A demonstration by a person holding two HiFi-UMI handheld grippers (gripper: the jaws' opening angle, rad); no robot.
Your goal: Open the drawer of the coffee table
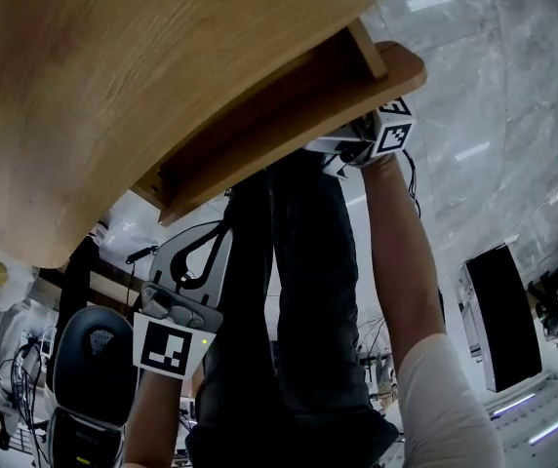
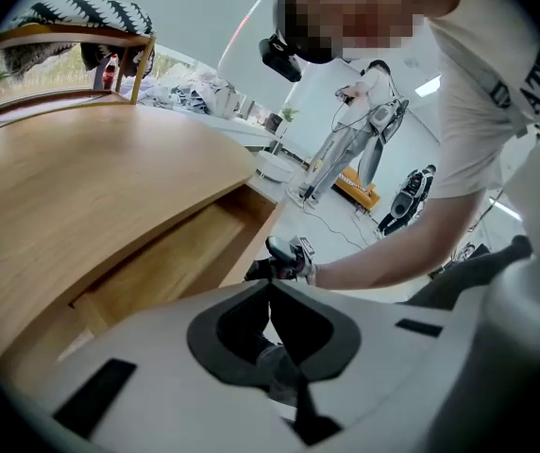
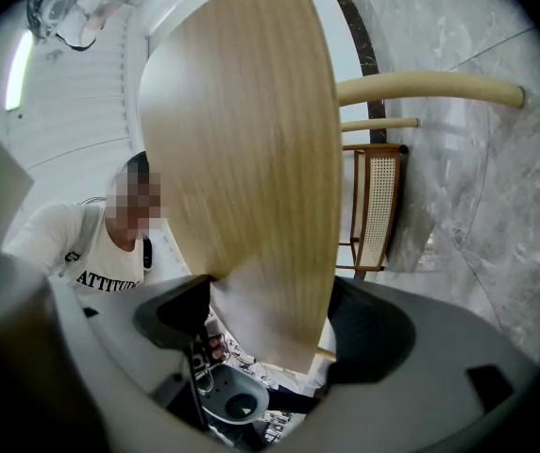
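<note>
Left gripper view: the left gripper (image 2: 272, 295) is nearest the camera. Its two grey fingers (image 2: 232, 324) are pressed together along one seam, with nothing between them. It hangs clear of the desk (image 2: 91, 177).

Right gripper view: the two fingers (image 3: 180, 311) of the right gripper (image 3: 270, 321) stand one on each side of a flat wooden board. They close against its faces, which is a grip on the drawer's edge.

Head view:
- One drawer (image 1: 298, 115) sits directly under the desk top. It is a shallow wooden tray with a rounded outer corner.
- The drawer's long axis runs from lower left to upper right in this view. Its rounded end points to the upper right and sticks out past the top's edge.
- The right gripper meets the drawer at that outer end. One black-and-white marker cube (image 1: 393, 125) shows beside it.
- A second marker cube sits on the left gripper, low in the view and well apart from the drawer.

Materials:
- The desk is one piece with a light wood top. The grain is straight and the edge is curved.
- The drawer is of matching wood.
- The person's trousers (image 1: 298, 291) are dark.

Beyond the desk, the floor (image 1: 474, 86) is glossy grey stone with pale veins. In the right gripper view, one chair (image 3: 376, 206) stands farthest off. It has a wood frame and a woven cane panel.
</note>
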